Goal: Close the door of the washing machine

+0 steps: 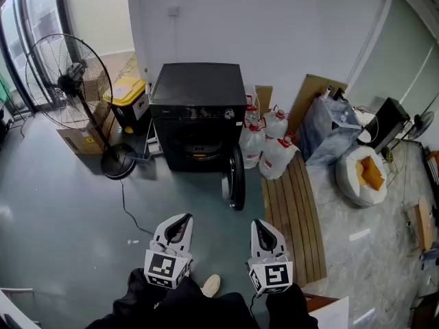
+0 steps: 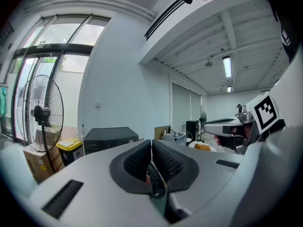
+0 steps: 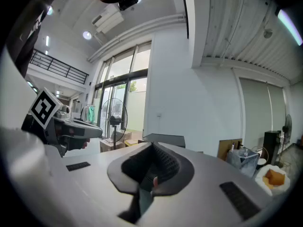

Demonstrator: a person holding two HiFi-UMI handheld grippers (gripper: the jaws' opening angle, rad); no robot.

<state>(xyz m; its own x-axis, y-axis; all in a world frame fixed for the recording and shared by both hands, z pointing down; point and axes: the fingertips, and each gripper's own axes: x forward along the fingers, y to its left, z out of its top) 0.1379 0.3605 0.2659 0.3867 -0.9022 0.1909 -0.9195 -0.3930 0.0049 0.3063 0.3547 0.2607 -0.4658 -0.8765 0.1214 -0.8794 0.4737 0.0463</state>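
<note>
A black washing machine [image 1: 197, 115] stands against the white wall ahead, and its round door [image 1: 236, 178] hangs open, swung out to the right of the drum opening. Both grippers are held low and well short of it. My left gripper [image 1: 184, 219] is shut with nothing between its pads. My right gripper [image 1: 261, 225] is shut and empty too. In the left gripper view the machine [image 2: 110, 137] shows far off beyond the closed jaws of the left gripper [image 2: 151, 144]. The right gripper view shows the machine's top [image 3: 164, 138] behind the right gripper [image 3: 152, 147].
A standing fan [image 1: 77, 88] and a cardboard box [image 1: 81, 137] sit left of the machine, with a yellow-lidded bin [image 1: 129, 98] behind. Water jugs [image 1: 266, 142], a slatted wooden board [image 1: 295, 218] and bags [image 1: 361, 173] lie to the right. A shoe [image 1: 210, 284] shows below.
</note>
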